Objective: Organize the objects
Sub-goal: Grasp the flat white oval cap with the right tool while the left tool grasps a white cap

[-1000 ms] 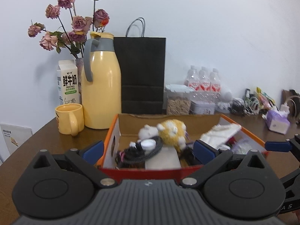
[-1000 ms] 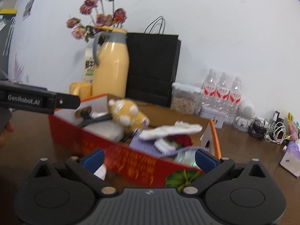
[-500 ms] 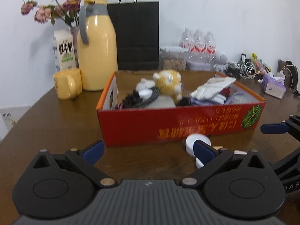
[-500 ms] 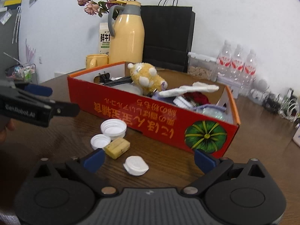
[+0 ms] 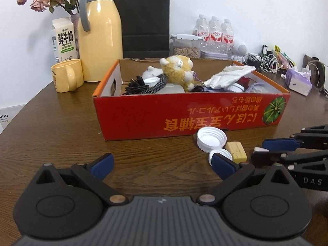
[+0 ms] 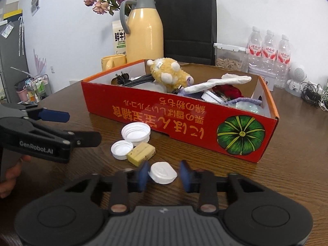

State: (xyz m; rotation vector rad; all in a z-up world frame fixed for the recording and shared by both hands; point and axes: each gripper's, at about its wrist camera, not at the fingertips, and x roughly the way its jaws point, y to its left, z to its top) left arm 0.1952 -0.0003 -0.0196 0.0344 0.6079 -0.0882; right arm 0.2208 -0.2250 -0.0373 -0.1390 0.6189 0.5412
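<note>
because the right gripper [image 6: 164, 174] is narrowing its jaws around the white cap [image 6: 163, 172] low in frame, not yet clamping, the left gripper [image 5: 162, 164] is waiting wide beside the red box [image 6: 180, 121].

My red box [image 6: 180, 110] with orange lettering and a green pumpkin print.

Before it lie 3 white caps [image 6: 136, 131], 1 yellow block [image 6: 141, 152]; my blue-padded black tongs [image 6: 164, 173]; brown wood-grain table [image 5: 51, 127].
</note>
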